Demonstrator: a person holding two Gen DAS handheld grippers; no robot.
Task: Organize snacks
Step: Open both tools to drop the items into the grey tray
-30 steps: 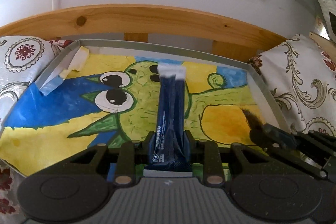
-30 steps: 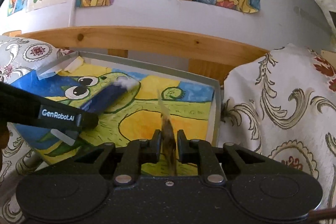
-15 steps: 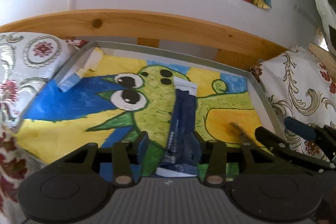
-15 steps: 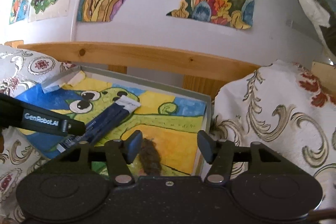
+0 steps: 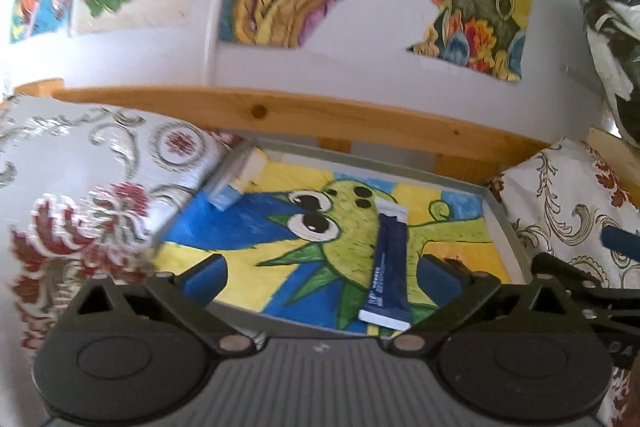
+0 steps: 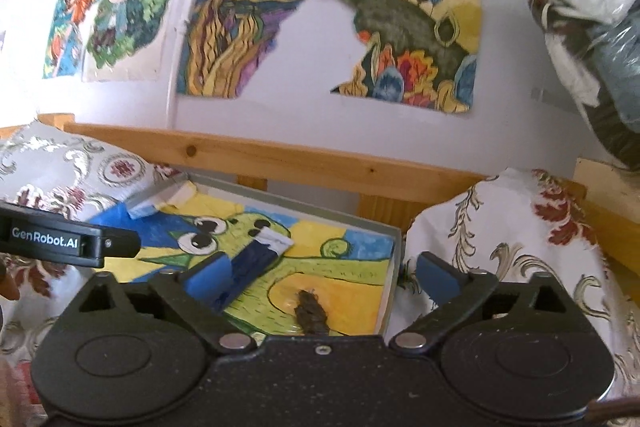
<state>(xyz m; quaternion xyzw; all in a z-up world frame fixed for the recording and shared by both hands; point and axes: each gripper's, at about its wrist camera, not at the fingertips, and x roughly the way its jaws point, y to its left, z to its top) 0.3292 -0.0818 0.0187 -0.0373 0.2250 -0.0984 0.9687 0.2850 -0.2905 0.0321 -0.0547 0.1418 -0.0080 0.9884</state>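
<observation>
On the far left a patterned cloth (image 5: 92,187) covers the surface beside the shallow tray (image 5: 502,223), whose floor is a painted cartoon creature. My left gripper (image 5: 320,277) hangs above the tray's near edge with its jaws spread wide and nothing between them. Just right of the middle, the dark blue snack stick (image 5: 388,267) lies flat on the painting, its white-sealed end pointing away from me, clear of both blue pads. Further right, the small brown snack (image 6: 311,311) rests on the yellow patch near the tray's right wall, and my right gripper (image 6: 320,277) is above it, jaws apart as well and holding nothing. So I judge two snacks are already set down in the tray, side by side and well apart. Whether more remain to be brought in I cannot tell; none shows in either view.
</observation>
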